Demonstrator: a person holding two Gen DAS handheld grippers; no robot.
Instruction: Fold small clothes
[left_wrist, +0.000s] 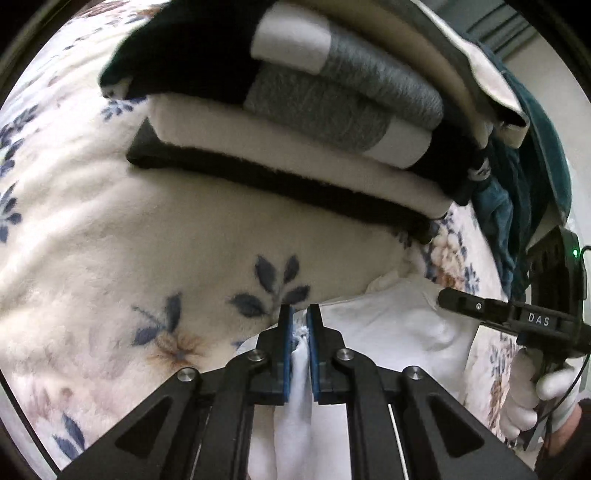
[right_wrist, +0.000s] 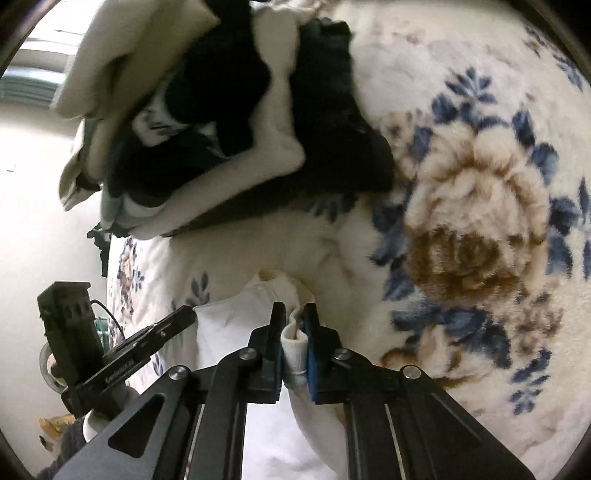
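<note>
A small white garment (left_wrist: 388, 325) lies on a floral fleece blanket (left_wrist: 110, 258). My left gripper (left_wrist: 300, 319) is shut on a bunched edge of it, and white cloth shows between the blue pads. In the right wrist view, my right gripper (right_wrist: 294, 314) is shut on a rolled fold of the same white garment (right_wrist: 236, 325). The two grippers hold it side by side, close together. The right gripper (left_wrist: 447, 298) reaches in from the right edge of the left wrist view, held by a white-gloved hand (left_wrist: 535, 398). The left gripper (right_wrist: 186, 314) shows at the left of the right wrist view.
A stack of folded clothes (left_wrist: 295, 122) in black, white and grey sits on the blanket just beyond the garment. It also appears as a stack of clothes (right_wrist: 258, 147) in the right wrist view. Teal fabric (left_wrist: 517, 221) hangs at its right side. Bare floral blanket (right_wrist: 461, 221) spreads to the right.
</note>
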